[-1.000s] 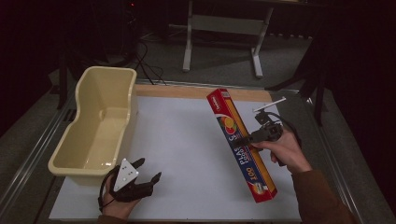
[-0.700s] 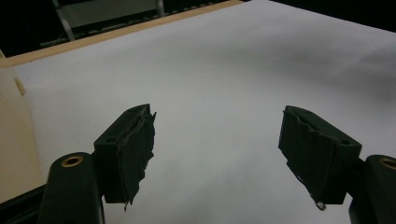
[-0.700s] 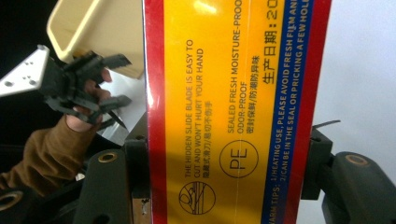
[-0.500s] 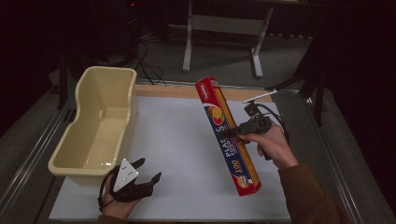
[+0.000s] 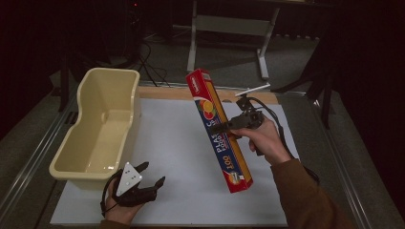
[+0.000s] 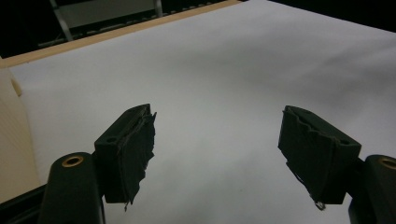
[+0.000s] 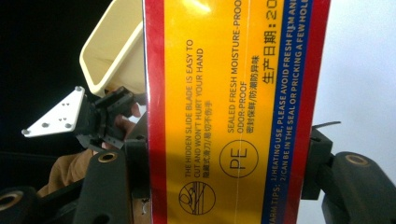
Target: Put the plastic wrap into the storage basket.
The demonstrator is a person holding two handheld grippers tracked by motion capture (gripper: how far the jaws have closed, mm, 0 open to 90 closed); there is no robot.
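Note:
A long red and yellow cling-film box (image 5: 219, 130) hangs tilted in the air over the white table mat (image 5: 172, 143), its far end higher. My right gripper (image 5: 222, 127) is shut on the box's middle. In the right gripper view the box (image 7: 233, 107) sits between both jaws, printed side up. My left gripper (image 5: 152, 174) rests near the mat's front left corner, open with nothing in it. The left gripper view has its fingers (image 6: 128, 149) spread wide over bare mat (image 6: 219, 84).
A cream plastic tub (image 5: 102, 126) stands empty along the mat's left side, just beyond my left gripper; it appears again as the tub (image 7: 114, 51) in the right gripper view. A wooden strip (image 5: 162, 92) edges the mat's far side. Dark floor and a metal stand (image 5: 229, 28) lie behind.
My right gripper has lifted the box off the mat and carried it left toward the middle, tilting its far end up. The left gripper has stayed put.

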